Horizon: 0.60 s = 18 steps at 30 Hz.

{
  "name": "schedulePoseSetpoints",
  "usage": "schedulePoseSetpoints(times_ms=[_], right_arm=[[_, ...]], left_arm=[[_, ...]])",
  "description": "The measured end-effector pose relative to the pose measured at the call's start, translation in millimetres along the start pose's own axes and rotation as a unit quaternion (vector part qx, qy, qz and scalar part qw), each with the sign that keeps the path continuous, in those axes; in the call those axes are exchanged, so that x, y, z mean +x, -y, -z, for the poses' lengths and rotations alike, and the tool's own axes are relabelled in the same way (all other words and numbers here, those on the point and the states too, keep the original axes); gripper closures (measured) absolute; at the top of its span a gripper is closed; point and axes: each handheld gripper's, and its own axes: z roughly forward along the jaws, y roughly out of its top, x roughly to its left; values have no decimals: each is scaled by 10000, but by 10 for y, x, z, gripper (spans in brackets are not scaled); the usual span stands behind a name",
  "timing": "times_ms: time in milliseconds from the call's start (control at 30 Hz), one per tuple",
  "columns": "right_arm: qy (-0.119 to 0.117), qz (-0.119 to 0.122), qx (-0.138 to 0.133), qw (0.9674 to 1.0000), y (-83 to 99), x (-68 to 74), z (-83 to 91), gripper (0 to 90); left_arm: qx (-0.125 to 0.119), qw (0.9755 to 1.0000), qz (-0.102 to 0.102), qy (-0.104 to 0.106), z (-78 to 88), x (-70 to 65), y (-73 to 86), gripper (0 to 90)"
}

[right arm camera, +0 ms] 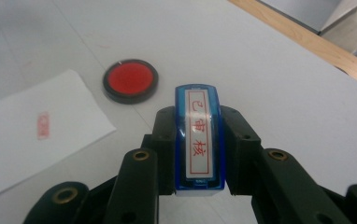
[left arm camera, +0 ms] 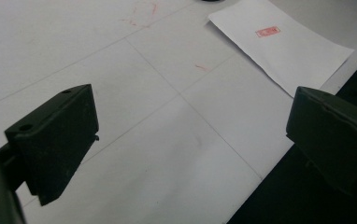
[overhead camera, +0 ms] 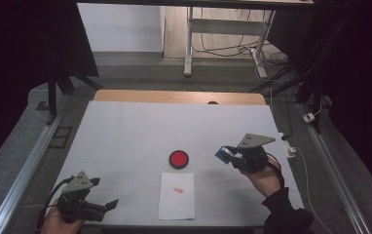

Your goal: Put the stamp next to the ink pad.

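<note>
looked like a lab or recording setup in an office, white-covered desk [overhead camera: 125, 131] on grey carpet, dark curtains [overhead camera: 23, 58] both sides, metal floor rails [overhead camera: 26, 168], another desk frame [overhead camera: 190, 44] behind with loose cables [overhead camera: 228, 48], power strip [overhead camera: 310, 117]

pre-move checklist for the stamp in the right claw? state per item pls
1. Grip: right claw is shut on the blue stamp, one jaw on each side. ok
2. Stamp hangs clear of the table in the high view. ok
3. Red ink pad is uncovered, with nothing lying between it and the stamp. ok
4. Paper sheet lies flat and already carries one red imprint. ok
5. Left claw is open and holds nothing, off to the side of the sheet. ok
6. Ink on the stamp's printing face: that face is hidden. cannot tell
</note>
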Motion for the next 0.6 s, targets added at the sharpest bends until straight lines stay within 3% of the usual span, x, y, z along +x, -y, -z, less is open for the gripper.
schedulePoseSetpoints(times_ms=[100,200,467,600], right_arm=[[33,-20,64,10000,46,-28,-26,698],[218,94,146,9996,66,-62,-25,698],[177,-151,55,9997,156,-184,-42,698],[203,-144,215,9995,219,-205,-111,698]], left_arm=[[-26,10000,8,7,3,2,2,30],[-40,10000,86,14,5,21,3,21],[-10,10000,-25,20,0,-2,-1,19],[6,10000,-56,9,-4,-4,-4,19]])
